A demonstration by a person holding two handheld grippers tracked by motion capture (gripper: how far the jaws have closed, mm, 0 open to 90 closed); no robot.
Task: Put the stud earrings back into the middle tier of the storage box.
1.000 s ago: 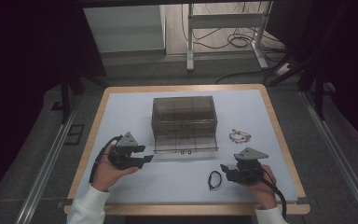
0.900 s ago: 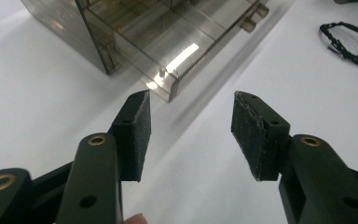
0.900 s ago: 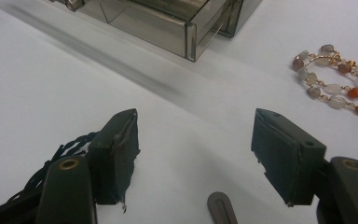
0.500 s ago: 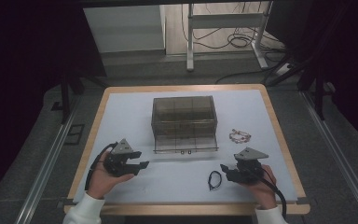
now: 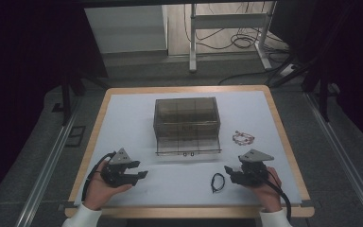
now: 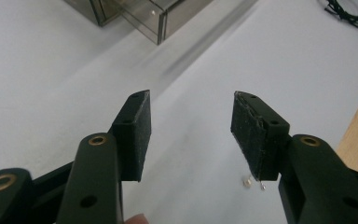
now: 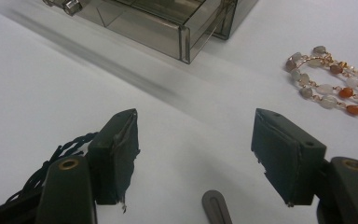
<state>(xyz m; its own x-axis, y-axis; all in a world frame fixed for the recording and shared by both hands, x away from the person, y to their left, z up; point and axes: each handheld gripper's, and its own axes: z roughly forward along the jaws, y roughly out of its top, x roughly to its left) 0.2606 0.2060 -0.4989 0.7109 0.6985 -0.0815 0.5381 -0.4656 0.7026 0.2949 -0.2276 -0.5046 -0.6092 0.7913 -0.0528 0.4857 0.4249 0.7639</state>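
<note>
A smoky clear drawer box [image 5: 185, 113] stands mid-table, its bottom drawer [image 5: 187, 144] pulled out toward me. A beaded bracelet [image 5: 244, 138] lies right of the drawer, and a black cord loop [image 5: 217, 182] lies near the front. My left gripper [image 5: 141, 175] rests low at the front left and points right; its jaws are open with nothing between them [image 6: 191, 100]. Two tiny metal pieces [image 6: 254, 183] lie on the mat under its right jaw. My right gripper [image 5: 228, 173] sits just right of the cord, open and empty [image 7: 196, 116], with the bracelet [image 7: 331, 86] ahead on its right.
The white mat [image 5: 127, 123] covers a wooden-rimmed table [image 5: 283, 142]. The drawer corner [image 7: 186, 39] is ahead of the right gripper, and the cord [image 7: 60, 156] lies beside its left jaw. Beyond the table are a dark floor, cables and a metal stand [image 5: 194, 42].
My left hand has drawn its gripper back toward the table's near edge and a little lower. The right gripper has stayed put. Both jaws' gaps look unchanged.
</note>
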